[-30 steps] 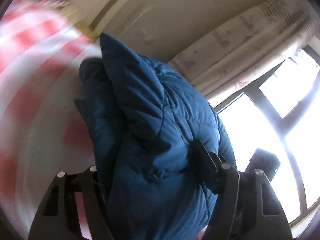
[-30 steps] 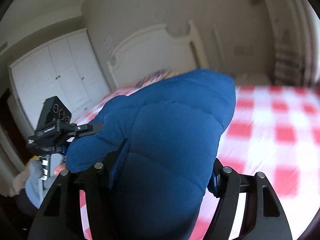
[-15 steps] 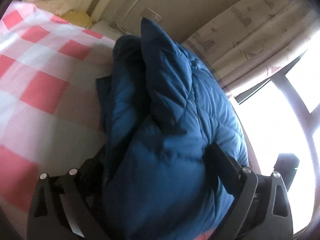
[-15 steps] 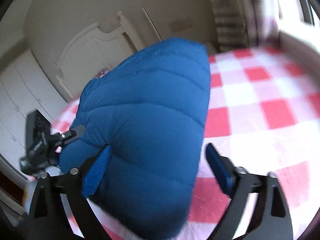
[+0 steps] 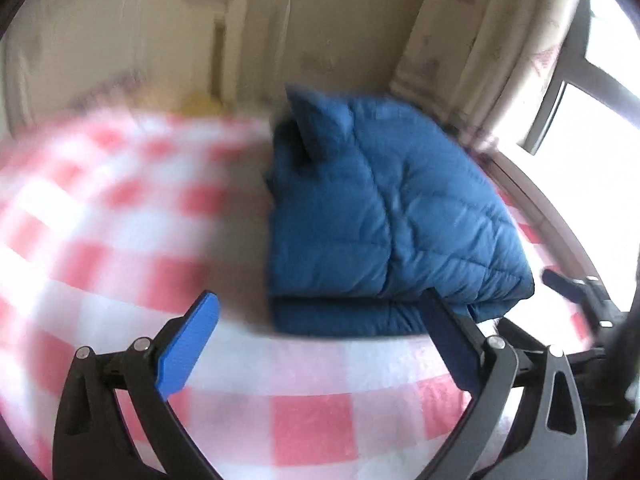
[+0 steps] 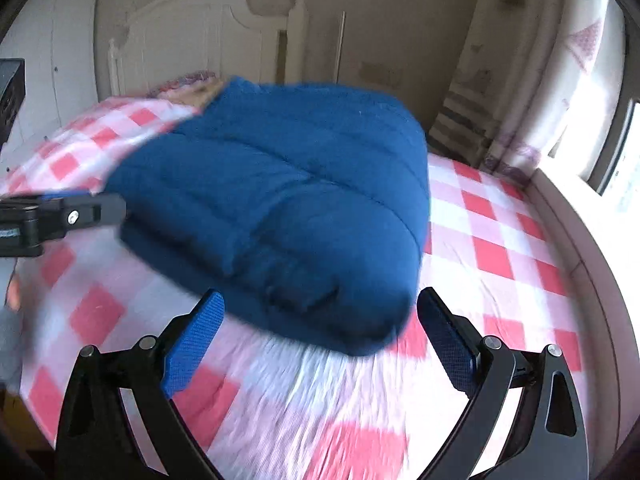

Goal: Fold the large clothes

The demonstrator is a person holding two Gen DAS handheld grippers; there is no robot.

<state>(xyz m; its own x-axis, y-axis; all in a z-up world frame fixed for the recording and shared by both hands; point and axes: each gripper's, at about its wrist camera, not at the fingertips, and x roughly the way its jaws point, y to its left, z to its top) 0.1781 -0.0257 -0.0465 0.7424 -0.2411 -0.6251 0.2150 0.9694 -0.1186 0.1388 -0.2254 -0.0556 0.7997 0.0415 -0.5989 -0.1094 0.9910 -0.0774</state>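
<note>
On the left of the left wrist view, the red-and-white checked bed (image 5: 132, 240) stretched away, blurred. The left hand-held gripper (image 5: 320, 332) was at the bottom of that view, its jaws spread wide, having just been opening, with only bedcover between them; its blue pads (image 5: 188, 344) touched nothing. Beyond it, toward the middle and right, the blue quilted jacket (image 5: 384, 232) lay folded into a thick bundle on the bed, one corner sticking up at its far end. The right-hand finger of that gripper overlapped the bundle's near edge in the picture; contact could not be told. Further right stood a pale curtain (image 5: 492, 40) and a bright window (image 5: 592, 112), and the other gripper's dark frame showed at the right edge.

In the right wrist view, the left hand-held gripper's black body (image 6: 60, 216) reached in from the left edge, just beside the jacket (image 6: 288, 208). A white headboard (image 6: 200, 28) rose behind. The folded jacket rested on the checked bed (image 6: 500, 256), filling the middle. The right hand-held gripper (image 6: 320, 328) sat below it, jaws wide apart after just opening, the jacket's near corner just beyond its pads (image 6: 192, 344), clear of them. The curtain (image 6: 520, 60) hung at the right.
</note>
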